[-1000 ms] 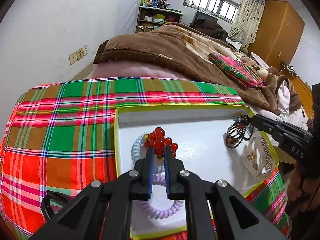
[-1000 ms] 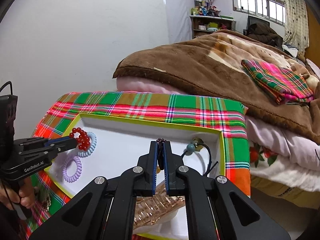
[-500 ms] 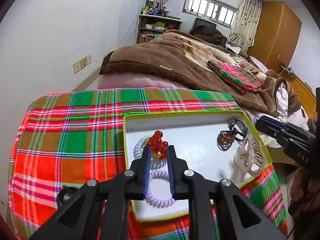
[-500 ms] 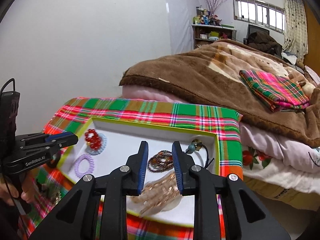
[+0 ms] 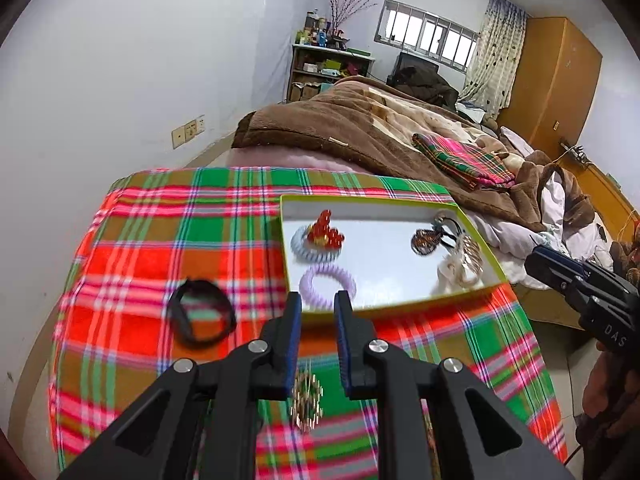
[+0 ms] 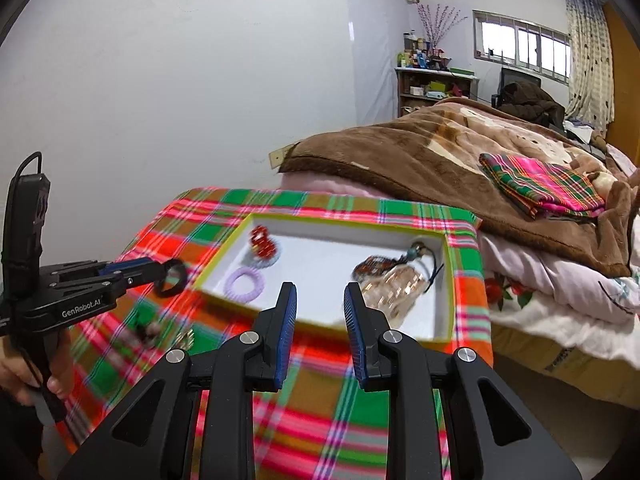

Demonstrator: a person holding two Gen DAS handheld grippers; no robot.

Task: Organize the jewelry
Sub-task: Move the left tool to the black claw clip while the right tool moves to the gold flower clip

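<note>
One shallow white tray [image 5: 362, 201] with a yellow-green rim, set on the plaid cloth [image 5: 160, 248], toward its right side

Contents of tray, six items counted:
- one pale blue coil hair tie [image 5: 301, 249], far left, with one red bead bracelet [image 5: 326, 233] resting on top of it
- one lilac coil hair tie [image 5: 329, 281], near left, just beside the near rim
- one dark brown bead bracelet [image 5: 425, 241], far right
- one black cord hair tie with a teal bead [image 6: 423, 255], far right corner, touching the dark bracelet
- one gold-and-clear hair claw [image 6: 396, 289], near right

Outside the tray, on the cloth:
- one black band [image 5: 201, 315], left of the tray
- one small gold-toned piece [image 5: 306, 403], near side; blurred, kind cannot be told
- further blurred small pieces at near left in the right wrist view; number cannot be told

Grippers, two:
- left gripper [image 5: 317, 312]: fingers parted by a moderate gap, empty, held above the near edge of the tray
- right gripper [image 6: 320, 304]: fingers parted somewhat wider, empty, held before the near rim of the tray

Surroundings: one brown blanket [image 5: 360, 140] on the bed beyond, with one folded plaid cloth [image 5: 464, 160] lying on it
</note>
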